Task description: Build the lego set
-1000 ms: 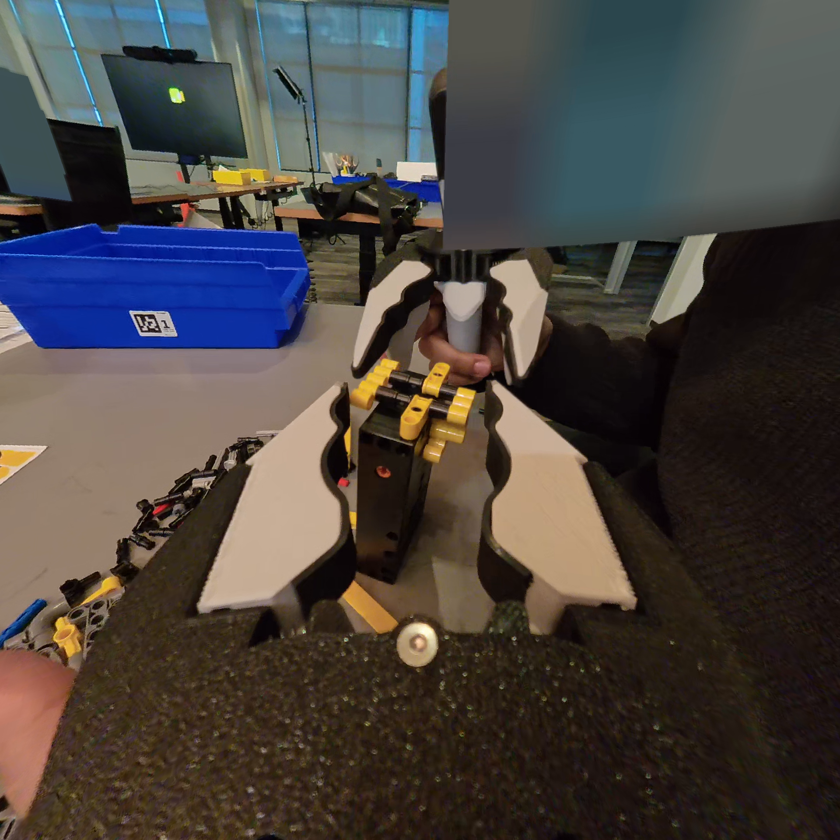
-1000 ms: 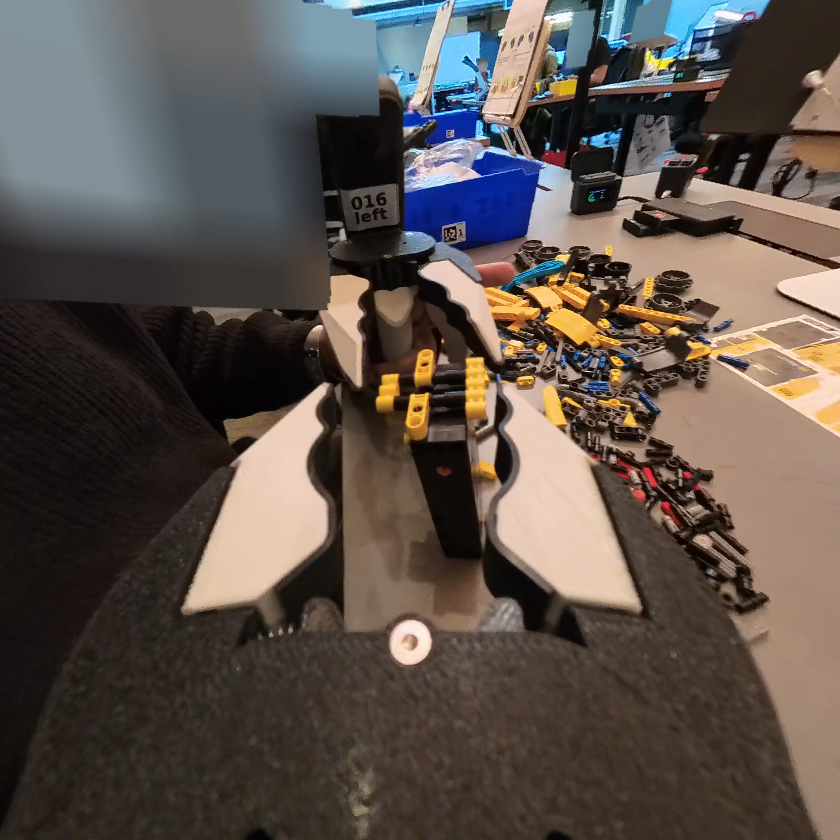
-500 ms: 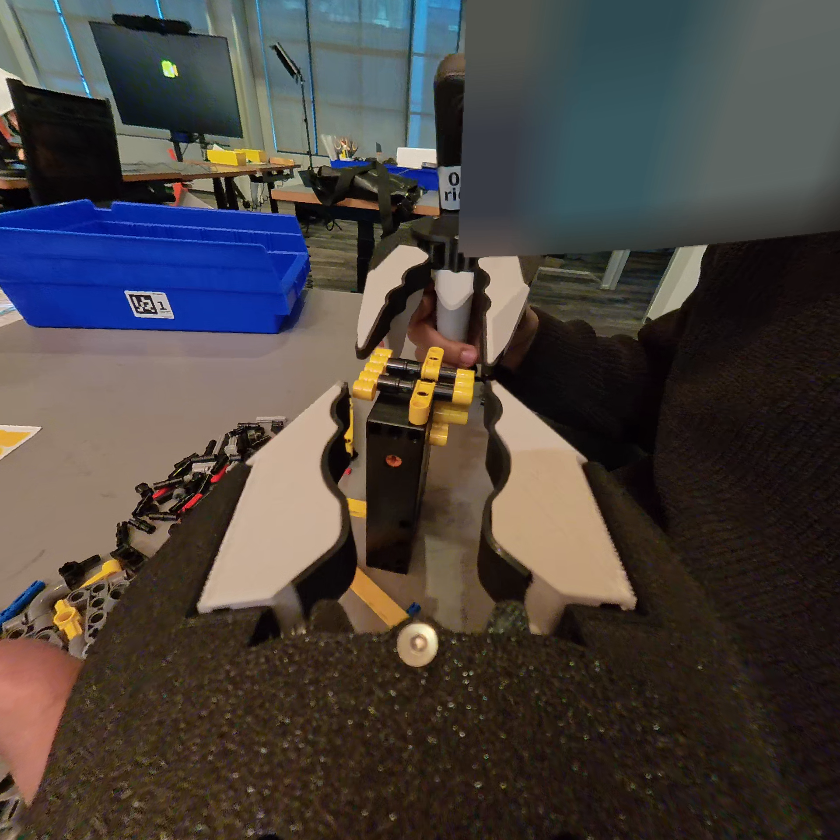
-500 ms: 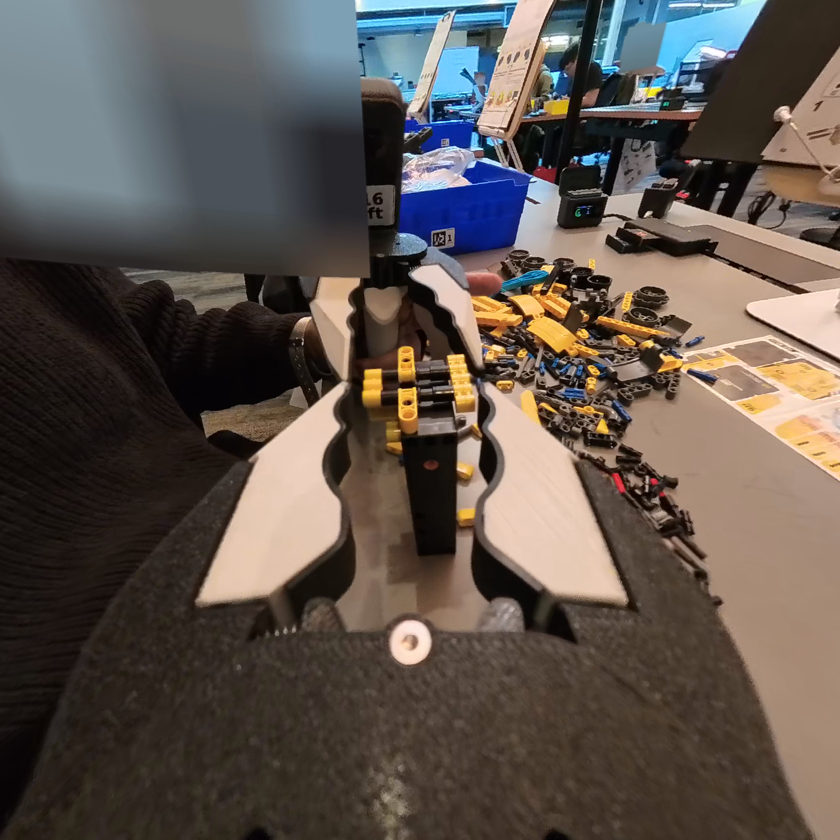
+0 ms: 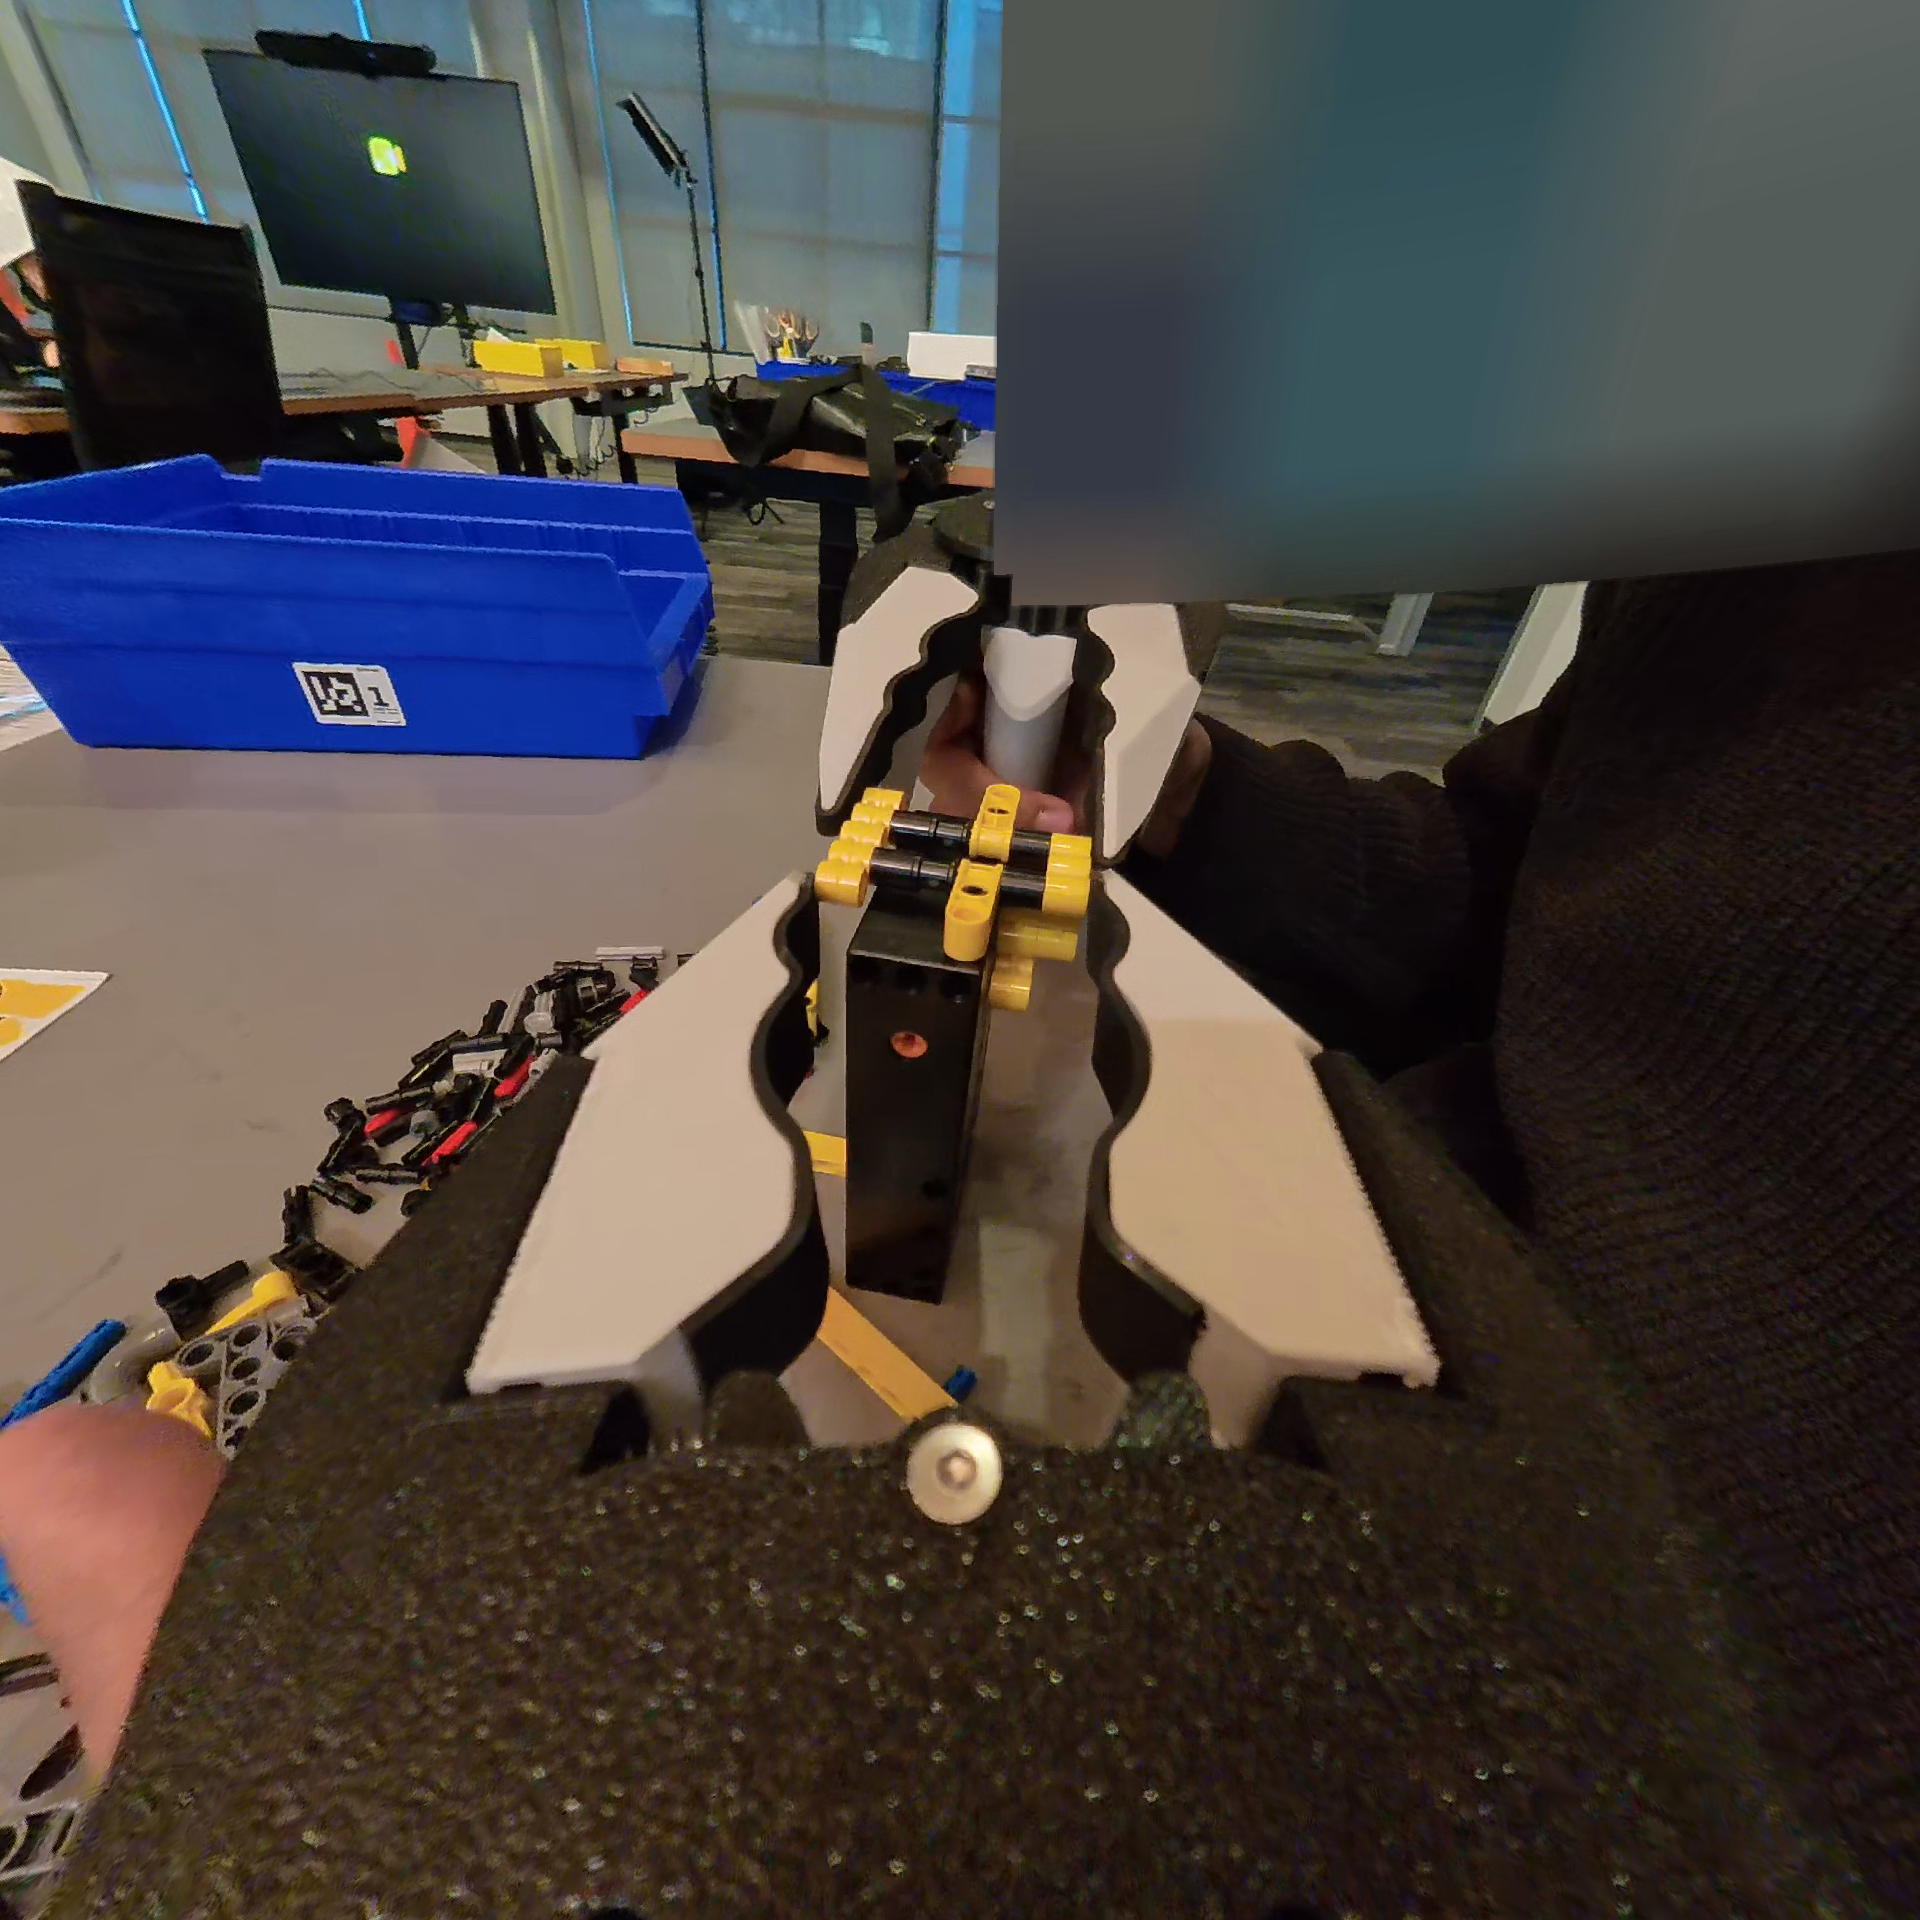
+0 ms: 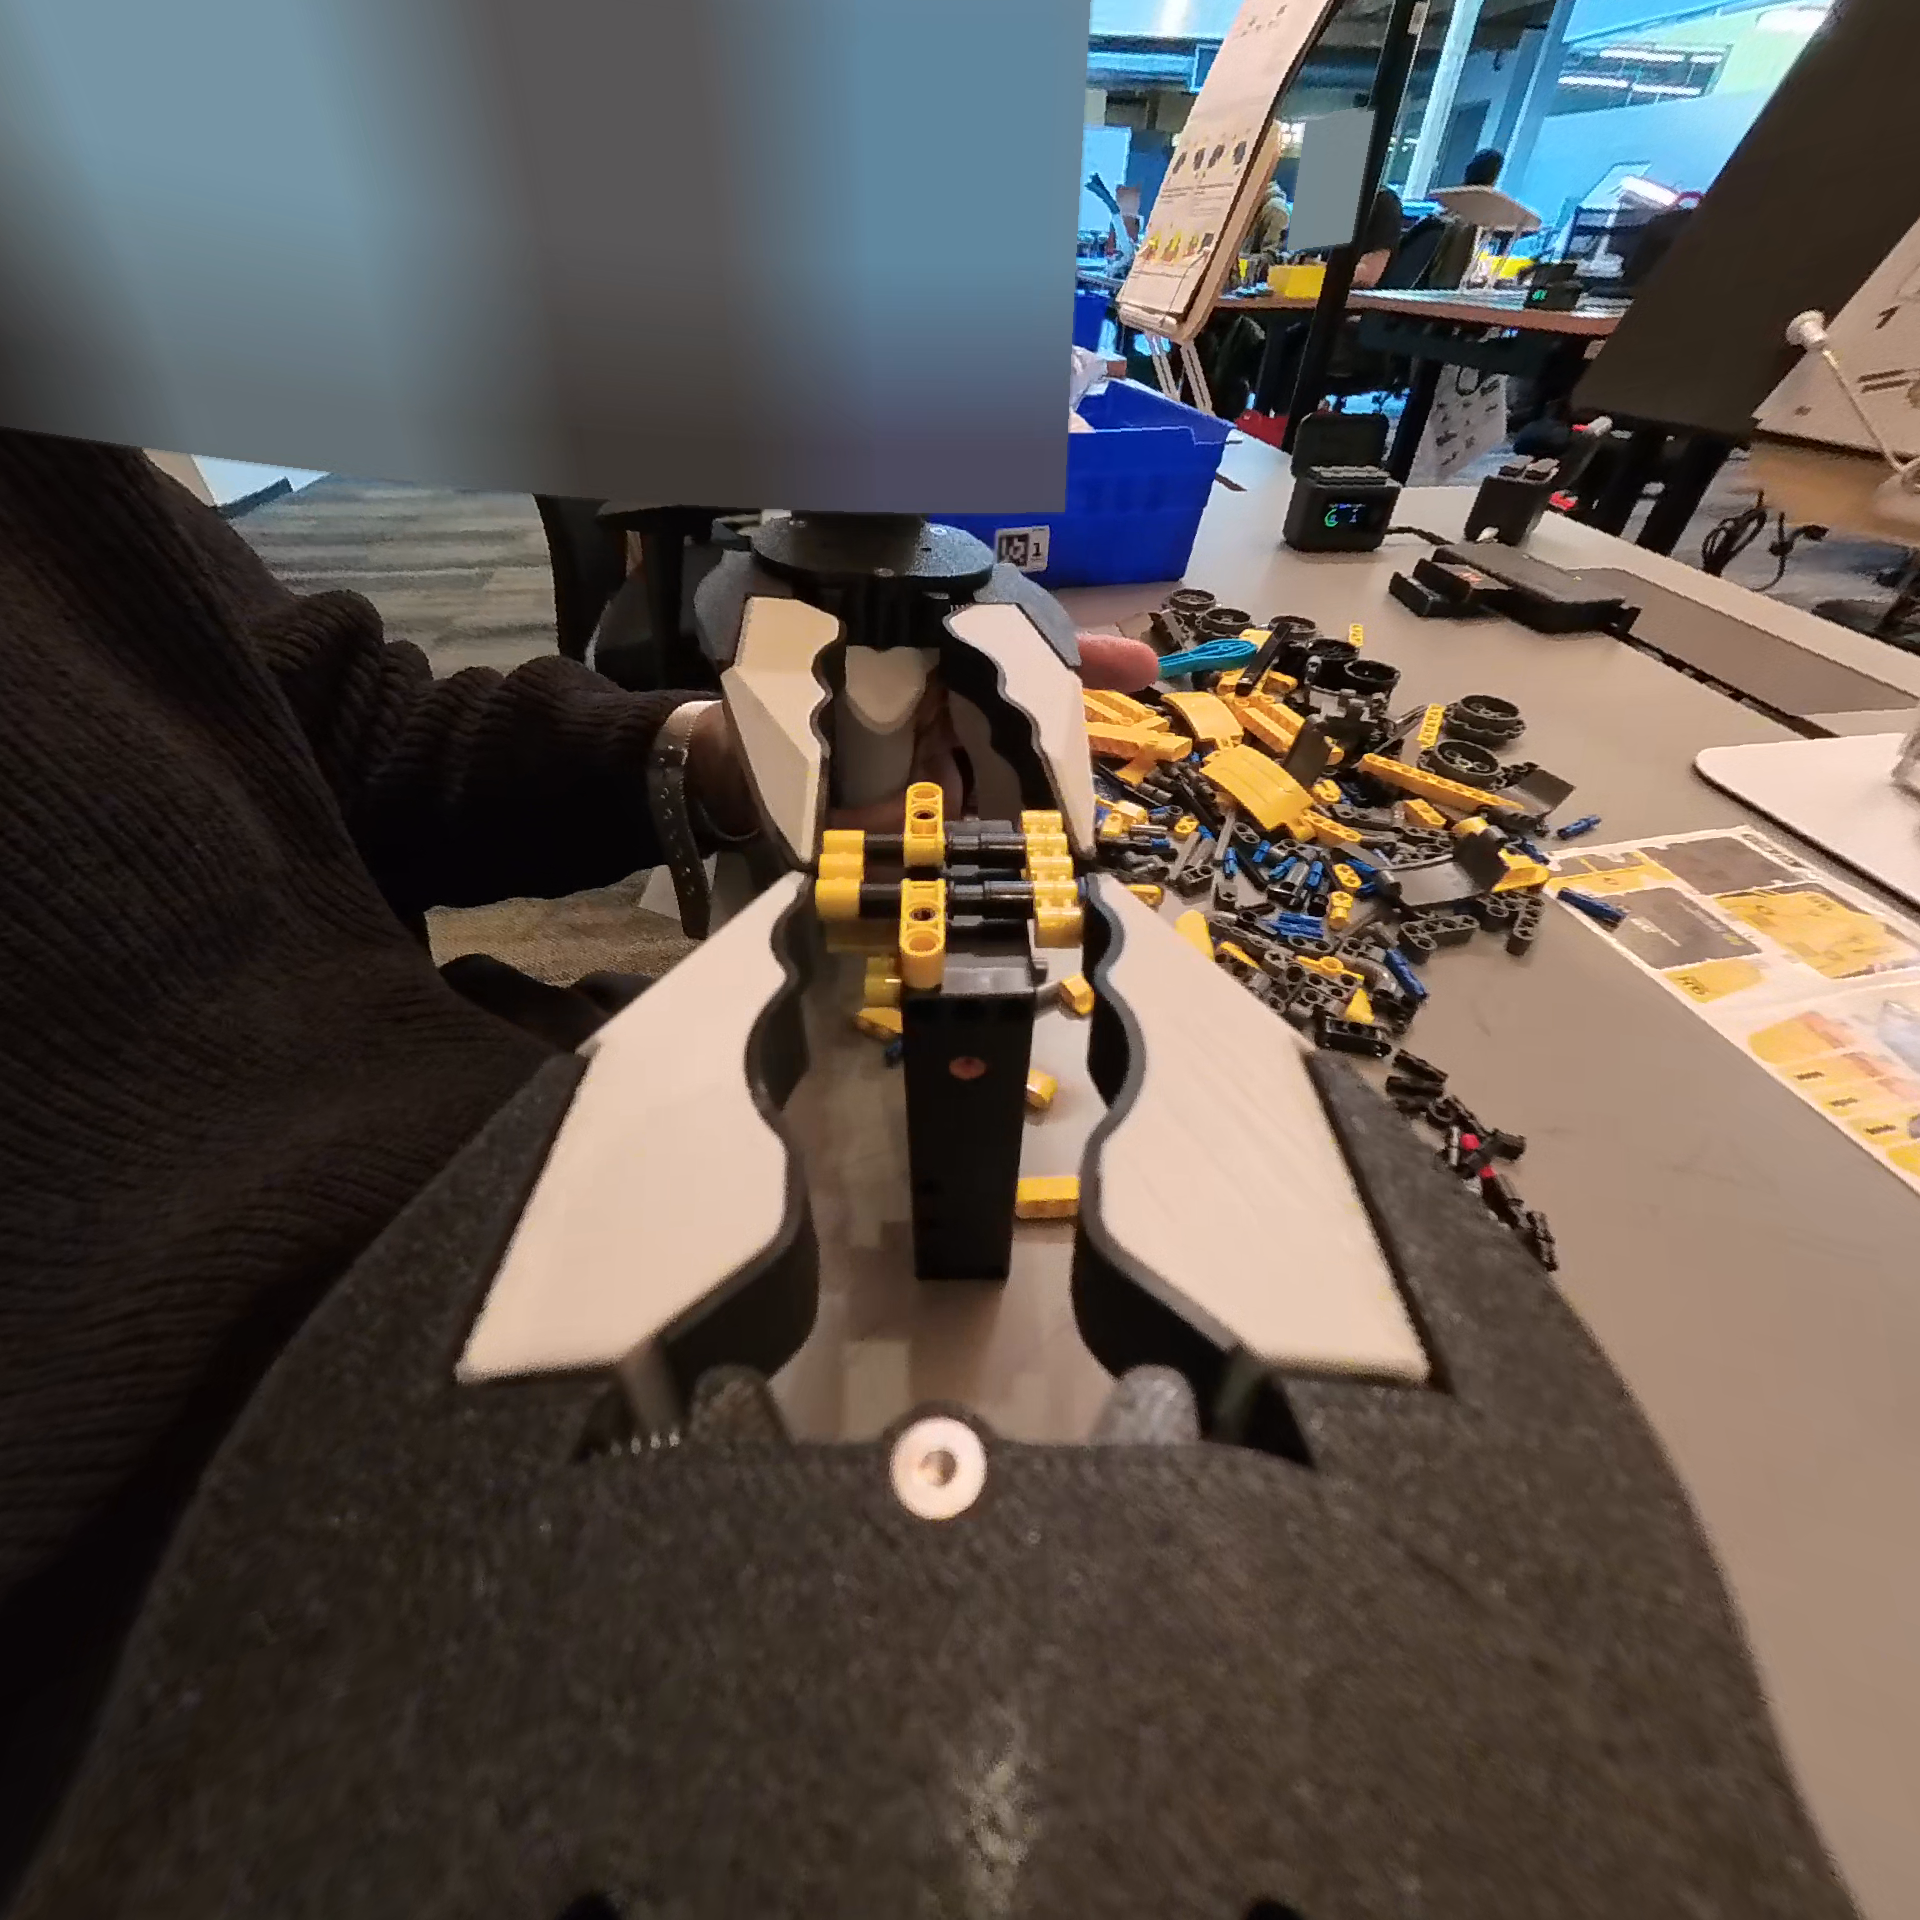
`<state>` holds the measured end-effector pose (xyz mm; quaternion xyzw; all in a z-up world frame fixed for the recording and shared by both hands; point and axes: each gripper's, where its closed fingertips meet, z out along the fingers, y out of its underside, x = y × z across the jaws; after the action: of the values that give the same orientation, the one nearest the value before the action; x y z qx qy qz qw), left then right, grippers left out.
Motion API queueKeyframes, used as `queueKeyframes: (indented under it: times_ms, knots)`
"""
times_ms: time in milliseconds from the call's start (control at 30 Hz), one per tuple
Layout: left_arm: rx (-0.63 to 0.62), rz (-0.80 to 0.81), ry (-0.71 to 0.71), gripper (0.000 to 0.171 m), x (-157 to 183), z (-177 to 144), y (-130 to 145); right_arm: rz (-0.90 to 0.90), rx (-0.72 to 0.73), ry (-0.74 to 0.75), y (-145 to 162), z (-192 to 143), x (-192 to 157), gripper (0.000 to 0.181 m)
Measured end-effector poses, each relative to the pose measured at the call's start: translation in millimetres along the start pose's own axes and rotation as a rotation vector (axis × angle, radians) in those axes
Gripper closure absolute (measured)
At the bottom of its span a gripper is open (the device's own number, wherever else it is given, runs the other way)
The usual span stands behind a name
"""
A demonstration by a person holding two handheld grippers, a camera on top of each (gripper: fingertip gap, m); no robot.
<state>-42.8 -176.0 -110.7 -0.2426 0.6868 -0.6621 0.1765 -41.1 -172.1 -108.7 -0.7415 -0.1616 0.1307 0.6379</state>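
Left gripper: smooth white fingers with wavy black rubber edges, tips clamped on the yellow end of the assembly.
Right gripper: same build, tips closed on that yellow end from the opposite side.
Assembly: glossy black rectangular block hanging upright above the grey table, topped by 2 black axles threaded through yellow holed connectors.
Loose parts: yellow, black, blue pieces heaped on the table.
Bin: blue plastic, far side.
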Motion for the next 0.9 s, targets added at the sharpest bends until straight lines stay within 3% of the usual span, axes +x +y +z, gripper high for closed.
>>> queueKeyframes:
  times_ms: [900]
  knots:
    - [-0.007,0.004,-0.016,0.121,1.7,2.6,0.7,0.036,-0.004,-0.036,0.6,-2.5,-2.1,0.132]
